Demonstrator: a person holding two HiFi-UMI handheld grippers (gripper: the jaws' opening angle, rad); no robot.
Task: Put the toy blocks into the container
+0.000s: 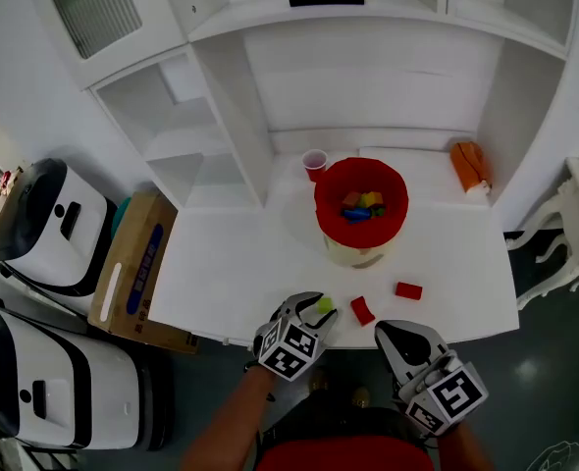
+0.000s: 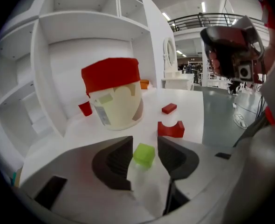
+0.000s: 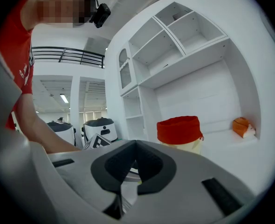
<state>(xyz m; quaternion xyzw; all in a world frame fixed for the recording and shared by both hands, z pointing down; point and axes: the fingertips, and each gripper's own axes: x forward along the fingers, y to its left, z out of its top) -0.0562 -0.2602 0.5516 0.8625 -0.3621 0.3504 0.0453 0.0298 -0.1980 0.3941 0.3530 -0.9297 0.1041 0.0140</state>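
My left tongs [image 1: 315,311] stand apart at table [image 1: 240,263] front edge, green block [image 2: 144,155] loose between pads. My right tongs [image 3: 135,158] pressed together, empty. Red arch block [image 1: 363,310], flat red block [image 1: 408,290] just beyond; red-lined container [image 1: 331,220] farther back, blocks inside.

free: bare table [image 1: 231,263] left of container [image 1: 329,222] | blocked: arch block [image 1: 363,310], flat block [image 1: 408,290] before container | cup [image 1: 314,163] behind

counter [image 1: 221,263]: white
far: cup [image 1: 314,164] left, container [image 1: 354,251] middle, orange pack [image 1: 469,165] right
near edge: green block [image 1: 324,305], red arch [image 1: 363,310], red brick [image 1: 408,290]
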